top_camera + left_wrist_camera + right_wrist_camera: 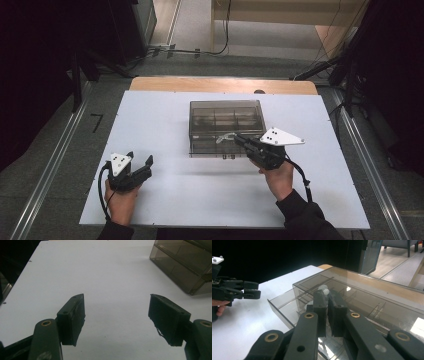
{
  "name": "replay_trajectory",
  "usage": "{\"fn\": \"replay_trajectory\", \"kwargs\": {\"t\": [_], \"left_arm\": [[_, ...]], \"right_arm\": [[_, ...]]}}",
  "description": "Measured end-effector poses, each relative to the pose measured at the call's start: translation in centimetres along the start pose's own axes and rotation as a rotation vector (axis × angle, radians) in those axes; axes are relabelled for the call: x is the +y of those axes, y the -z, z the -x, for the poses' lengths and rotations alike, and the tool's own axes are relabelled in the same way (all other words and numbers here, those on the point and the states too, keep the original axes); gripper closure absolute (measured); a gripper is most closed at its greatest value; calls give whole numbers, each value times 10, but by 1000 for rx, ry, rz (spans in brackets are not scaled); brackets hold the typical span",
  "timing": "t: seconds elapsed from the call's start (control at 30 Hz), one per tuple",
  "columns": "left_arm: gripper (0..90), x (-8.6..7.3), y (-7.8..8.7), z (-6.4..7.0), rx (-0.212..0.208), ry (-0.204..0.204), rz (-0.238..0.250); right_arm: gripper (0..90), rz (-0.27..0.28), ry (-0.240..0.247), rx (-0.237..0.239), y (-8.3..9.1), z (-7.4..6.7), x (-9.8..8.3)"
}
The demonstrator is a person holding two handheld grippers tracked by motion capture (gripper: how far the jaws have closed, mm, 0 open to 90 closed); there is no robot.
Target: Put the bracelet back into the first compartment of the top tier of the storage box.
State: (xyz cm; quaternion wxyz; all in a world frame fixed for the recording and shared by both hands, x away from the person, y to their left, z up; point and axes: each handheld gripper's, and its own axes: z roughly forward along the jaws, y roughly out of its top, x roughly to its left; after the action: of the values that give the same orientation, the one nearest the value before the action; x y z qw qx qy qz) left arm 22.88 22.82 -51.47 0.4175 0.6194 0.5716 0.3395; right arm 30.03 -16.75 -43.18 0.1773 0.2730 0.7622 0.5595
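A smoky clear plastic box (225,112) with several inner compartments stands mid-table, its front drawer (283,307) pulled out. My right gripper (236,137) reaches over that drawer from the right, jaws together on a small whitish translucent piece (325,290) at their tips (327,296). At the table's left, apart from the box, my left gripper (139,159) rests low in a hand. Its jaws (116,315) stand wide with only bare white table between them. The box's corner (185,262) shows at the upper right of the left gripper view. The left gripper (252,290) also appears far left in the right gripper view.
The white tabletop (150,125) has bare room on both sides of the box and in front of it. A wooden edge (225,84) runs behind it. Metal floor rails (50,165), cables and dark stands flank the table.
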Motion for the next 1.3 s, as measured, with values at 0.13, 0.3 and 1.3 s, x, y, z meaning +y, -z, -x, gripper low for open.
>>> {"fn": "replay_trajectory", "kwargs": {"t": [0.13, 0.3, 1.3], "left_arm": [[298, 0, 0, 0, 0, 1, 0], [298, 0, 0, 0, 0, 1, 0], [298, 0, 0, 0, -2, 1, 0]], "right_arm": [[824, 0, -1, 1, -3, -1, 0], [824, 7, 1, 6, -7, -3, 1], [823, -100, 47, 61, -34, -25, -4]]}}
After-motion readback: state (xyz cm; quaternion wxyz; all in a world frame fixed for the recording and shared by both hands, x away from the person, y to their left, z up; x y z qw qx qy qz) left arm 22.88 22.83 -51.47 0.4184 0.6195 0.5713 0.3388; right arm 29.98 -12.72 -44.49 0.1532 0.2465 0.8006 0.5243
